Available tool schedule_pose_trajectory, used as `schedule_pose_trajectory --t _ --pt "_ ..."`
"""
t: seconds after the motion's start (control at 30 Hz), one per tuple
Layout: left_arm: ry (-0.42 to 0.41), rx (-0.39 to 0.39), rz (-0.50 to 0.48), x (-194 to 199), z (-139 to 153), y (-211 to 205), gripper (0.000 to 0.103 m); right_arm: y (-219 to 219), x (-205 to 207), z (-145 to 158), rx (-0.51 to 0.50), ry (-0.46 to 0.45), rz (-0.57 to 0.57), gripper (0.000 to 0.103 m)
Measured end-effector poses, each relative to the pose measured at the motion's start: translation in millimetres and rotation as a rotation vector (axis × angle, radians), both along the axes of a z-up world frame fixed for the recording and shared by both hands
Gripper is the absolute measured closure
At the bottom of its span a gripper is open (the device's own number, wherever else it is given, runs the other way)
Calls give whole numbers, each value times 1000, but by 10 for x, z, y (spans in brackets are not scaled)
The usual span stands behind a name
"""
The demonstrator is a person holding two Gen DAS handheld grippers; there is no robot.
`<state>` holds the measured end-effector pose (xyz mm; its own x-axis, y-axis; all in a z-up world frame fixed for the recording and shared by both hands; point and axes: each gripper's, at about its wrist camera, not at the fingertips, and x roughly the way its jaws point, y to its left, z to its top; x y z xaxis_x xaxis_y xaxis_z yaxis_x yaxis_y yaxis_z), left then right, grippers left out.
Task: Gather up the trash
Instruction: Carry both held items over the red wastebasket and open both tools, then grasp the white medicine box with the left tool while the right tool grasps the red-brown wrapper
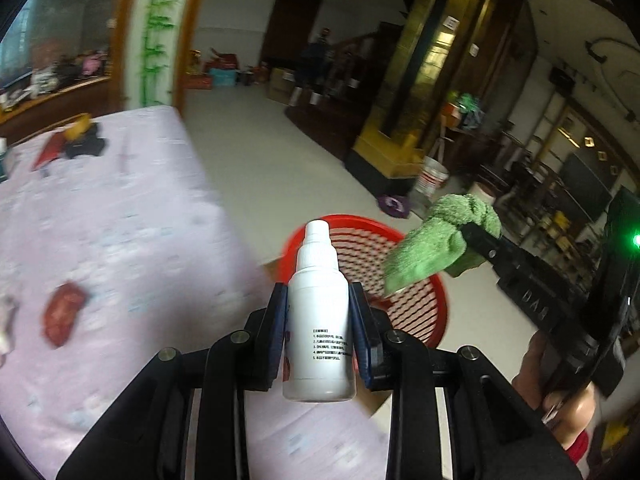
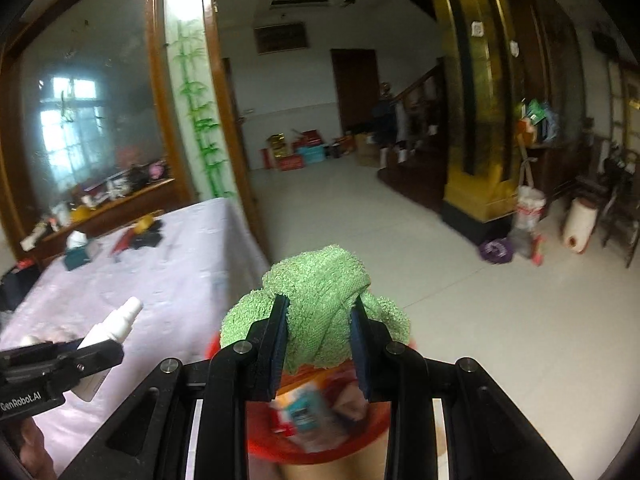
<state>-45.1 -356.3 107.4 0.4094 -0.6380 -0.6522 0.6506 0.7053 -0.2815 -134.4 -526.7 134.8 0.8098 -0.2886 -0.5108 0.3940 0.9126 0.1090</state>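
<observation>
**Holding a bottle and a cloth over the red basket**

Gripping a white bottle [image 1: 319, 320] upright, my left gripper [image 1: 319, 332] has its fingers [image 1: 277, 328] pinching the bottle's body from both sides, cap up. Just beyond the cap sits the red basket [image 1: 434, 292], its mesh wall showing at the counter's edge. My right gripper [image 2: 320, 344] pinches a bunched green cloth [image 2: 320, 300]; the wad bulges above and to both sides of its fingers [image 2: 276, 340]. In the right wrist view the basket [image 2: 264, 448] lies directly under the cloth, and I can see blurred packaging [image 2: 308, 416] inside it, too smeared to identify. In the left wrist view the cloth hangs over the basket's right rim. The counter [image 1: 120, 220], under a pale pink cover, stretches to the left, carrying a reddish-brown scrap [image 1: 64, 314] and, farther back, some dark and yellow items I can't make out.
</observation>
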Motion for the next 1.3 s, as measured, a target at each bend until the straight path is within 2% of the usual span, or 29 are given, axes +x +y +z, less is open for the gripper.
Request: schedule_pose_trajectory --t 0.23,0.3,0.37,0.4,0.5,0.7,0.73,0.77,0.8,1.0,1.3 --pt "38 5 -36 172 -210 -536 74 -302 -31 -74 -50 40 -24 72" --pt "43 14 -34 212 -248 -612 62 -352 -7 -118 -48 54 -14 71" --pt "36 17 -21 242 -260 -625 46 -403 57 -171 -32 77 22 68" --pt "33 18 -11 252 -259 -608 45 -425 88 -204 -21 87 46 67" --pt "26 20 19 262 -238 -466 45 -466 141 -273 27 92 79 63" --pt "-74 70 72 85 -75 -52 44 -432 61 -259 87 40 83 63" --pt "-85 69 73 54 -55 9 42 -398 56 -254 98 38 93 63" --pt "-102 73 78 9 -26 98 36 -348 45 -238 113 34 111 63" --pt "-114 78 82 -17 -6 157 35 -296 51 -223 125 29 125 63" --pt "-159 88 130 -132 115 633 35 125 103 -156 143 27 214 52" --pt "-154 104 198 -143 73 1255 35 735 248 -148 139 53 319 51"
